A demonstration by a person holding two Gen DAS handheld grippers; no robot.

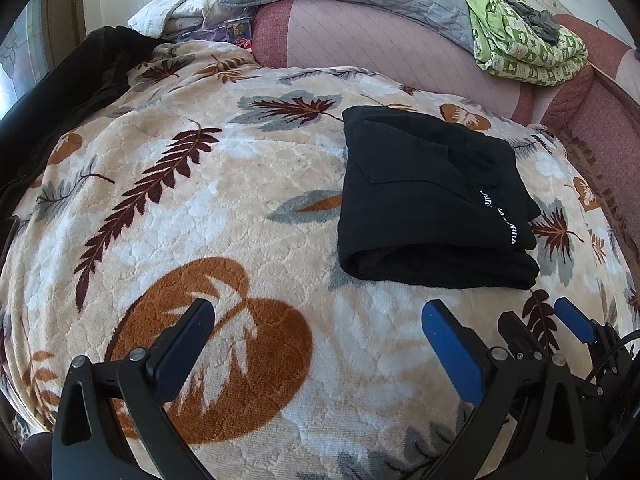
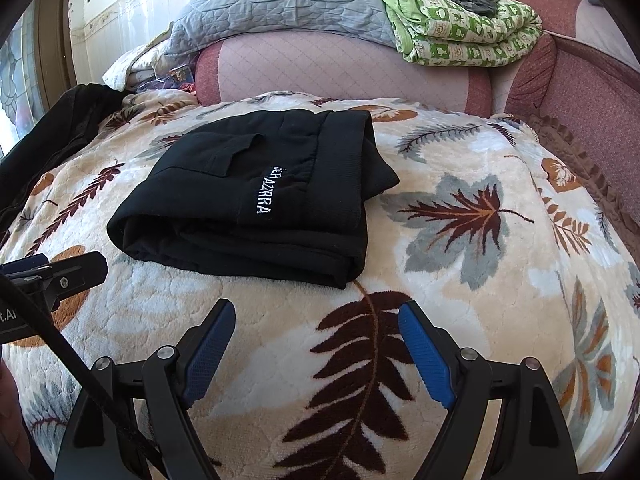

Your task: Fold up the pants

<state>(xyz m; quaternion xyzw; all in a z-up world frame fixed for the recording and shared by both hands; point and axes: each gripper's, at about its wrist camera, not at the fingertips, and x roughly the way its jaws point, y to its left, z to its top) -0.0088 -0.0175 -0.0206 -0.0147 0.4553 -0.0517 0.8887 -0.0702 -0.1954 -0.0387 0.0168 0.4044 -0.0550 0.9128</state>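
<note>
Black pants lie folded into a compact rectangle on a leaf-patterned blanket; white lettering shows on them. They also show in the right wrist view. My left gripper is open and empty, in front of the pants and to their left. My right gripper is open and empty, just in front of the pants' near edge. The right gripper's fingers show at the lower right of the left wrist view. Part of the left gripper shows at the left of the right wrist view.
A black garment lies at the blanket's far left. A pink sofa back stands behind, with a grey quilt and a green patterned quilt on it. A sofa arm is on the right.
</note>
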